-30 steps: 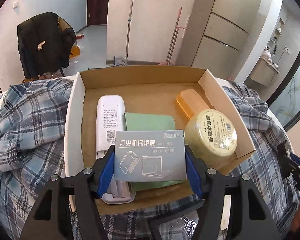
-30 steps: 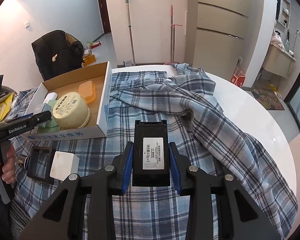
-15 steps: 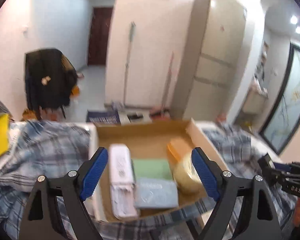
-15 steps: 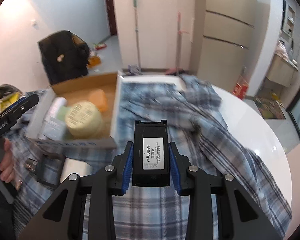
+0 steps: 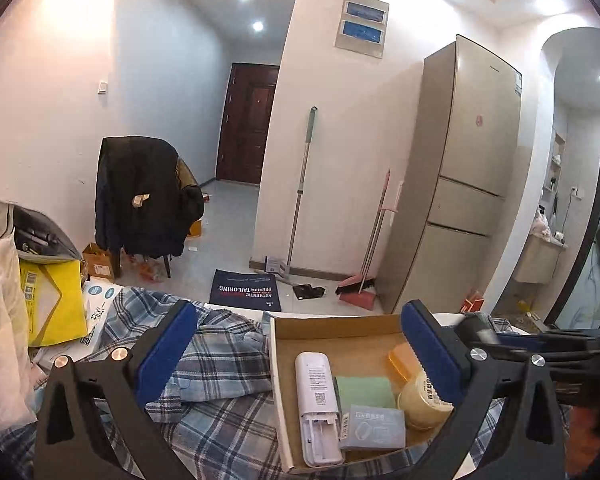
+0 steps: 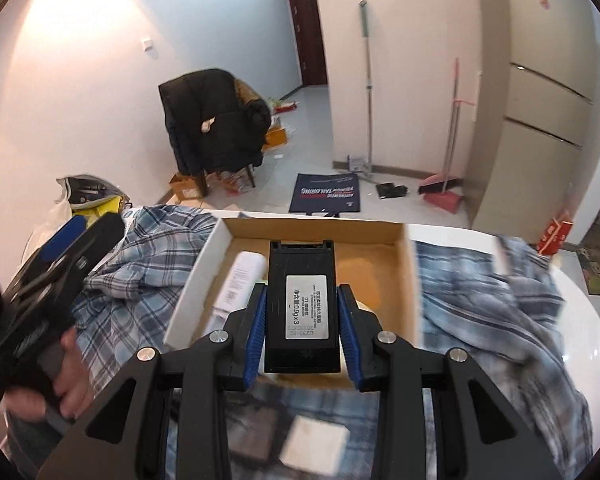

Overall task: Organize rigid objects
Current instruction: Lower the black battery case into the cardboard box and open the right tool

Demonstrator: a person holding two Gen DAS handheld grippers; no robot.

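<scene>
- Left wrist view: a tiled room with a tall fridge [image 5: 466,184], a chair draped in a dark coat [image 5: 144,196] and a broom leaning by the wall; below, a table under a plaid cloth [image 5: 220,412].
- On that cloth sits an open cardboard box [image 5: 278,384], the landmark here. Inside it I count five things: one white remote [image 5: 316,394] along the box's left wall, one green pad [image 5: 364,386] beside it, one grey packet [image 5: 374,426] at the near edge, one orange case [image 5: 402,358] towards the far right, and one round yellow tub [image 5: 422,398] at the right.
- The left gripper [image 5: 300,350] stands wide apart and empty, raised above the box.
- Right wrist view: the same box [image 6: 406,276] lies straight ahead and below the right gripper [image 6: 300,328], which is clamped on one black cartridge box [image 6: 300,304].
- The cartridge's long axis points forward along the fingers, towards the box's far wall.
- The right hand is likely the one to deliver; free floor shows at the box's far right.
</scene>
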